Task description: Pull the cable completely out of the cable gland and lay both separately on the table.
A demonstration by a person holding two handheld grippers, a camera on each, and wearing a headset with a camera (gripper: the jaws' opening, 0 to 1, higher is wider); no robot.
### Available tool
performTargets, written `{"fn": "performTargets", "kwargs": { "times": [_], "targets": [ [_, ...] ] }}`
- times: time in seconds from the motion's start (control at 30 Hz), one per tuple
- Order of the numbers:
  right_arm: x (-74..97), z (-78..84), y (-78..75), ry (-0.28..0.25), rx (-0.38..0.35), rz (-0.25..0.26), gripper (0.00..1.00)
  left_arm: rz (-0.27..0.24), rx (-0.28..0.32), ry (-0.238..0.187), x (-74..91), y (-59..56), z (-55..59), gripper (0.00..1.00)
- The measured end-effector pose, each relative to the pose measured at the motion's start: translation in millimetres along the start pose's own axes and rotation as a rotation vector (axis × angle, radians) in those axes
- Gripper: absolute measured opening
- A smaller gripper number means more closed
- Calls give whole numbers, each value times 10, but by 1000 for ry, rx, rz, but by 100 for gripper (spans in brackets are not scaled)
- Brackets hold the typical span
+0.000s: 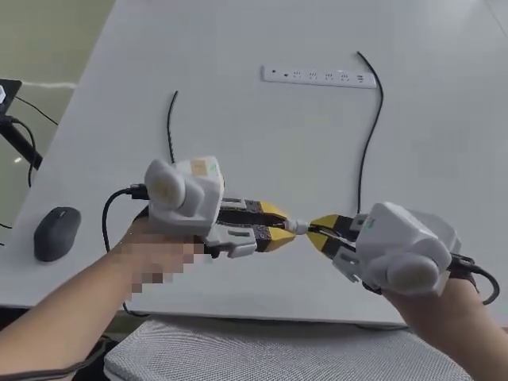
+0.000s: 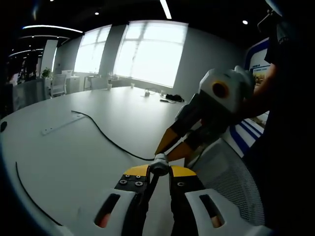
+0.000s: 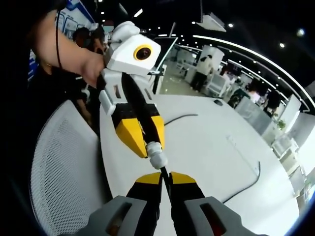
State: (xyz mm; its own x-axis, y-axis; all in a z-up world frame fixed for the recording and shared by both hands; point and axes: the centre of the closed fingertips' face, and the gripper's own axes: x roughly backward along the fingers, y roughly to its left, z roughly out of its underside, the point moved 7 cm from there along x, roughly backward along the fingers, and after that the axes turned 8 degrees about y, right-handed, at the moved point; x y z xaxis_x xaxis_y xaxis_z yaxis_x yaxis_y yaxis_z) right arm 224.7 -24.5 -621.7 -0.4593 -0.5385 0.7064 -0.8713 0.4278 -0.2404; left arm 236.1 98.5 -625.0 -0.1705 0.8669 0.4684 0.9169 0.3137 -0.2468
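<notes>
Both grippers are up off the table (image 1: pixel 444 143), tip to tip just past its near edge. The left gripper (image 1: pixel 279 226) comes in from the left and the right gripper (image 1: pixel 319 228) from the right, so their yellow jaws nearly meet.

The little white cable gland (image 1: pixel 298 227) sits right between them in mid-air. In the left gripper view it's at the very tip of that gripper's own jaws, which are closed down on it from both sides. The right gripper view shows the same thing from the other end: the gland pokes out of the left gripper's yellow tips.

The cable (image 3: pixel 165 173) is a thin dark strand coming out of the gland and going straight into the right gripper's jaws, which are pinched together on it. So it's not out of the gland yet, and neither piece is lying on the table.

On the table there's a white power strip (image 1: pixel 319 76) at the far side. A long black lead (image 1: pixel 371 135) curves from there down toward the right gripper, but I honestly can't tell if it's the same cable. There's also a shorter black lead (image 1: pixel 170 123) further left, a dark mouse (image 1: pixel 56 232) near the left edge, and a grey mesh chair (image 1: pixel 262 353) under the hands.
</notes>
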Motion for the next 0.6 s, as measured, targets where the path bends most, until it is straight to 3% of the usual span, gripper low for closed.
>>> {"fn": "performTargets", "kwargs": {
  "times": [0.6],
  "targets": [
    [6, 139, -83, 3, -108, 11, 0, -22, -1, -9, 32, 12, 2, 15]
  ]
}}
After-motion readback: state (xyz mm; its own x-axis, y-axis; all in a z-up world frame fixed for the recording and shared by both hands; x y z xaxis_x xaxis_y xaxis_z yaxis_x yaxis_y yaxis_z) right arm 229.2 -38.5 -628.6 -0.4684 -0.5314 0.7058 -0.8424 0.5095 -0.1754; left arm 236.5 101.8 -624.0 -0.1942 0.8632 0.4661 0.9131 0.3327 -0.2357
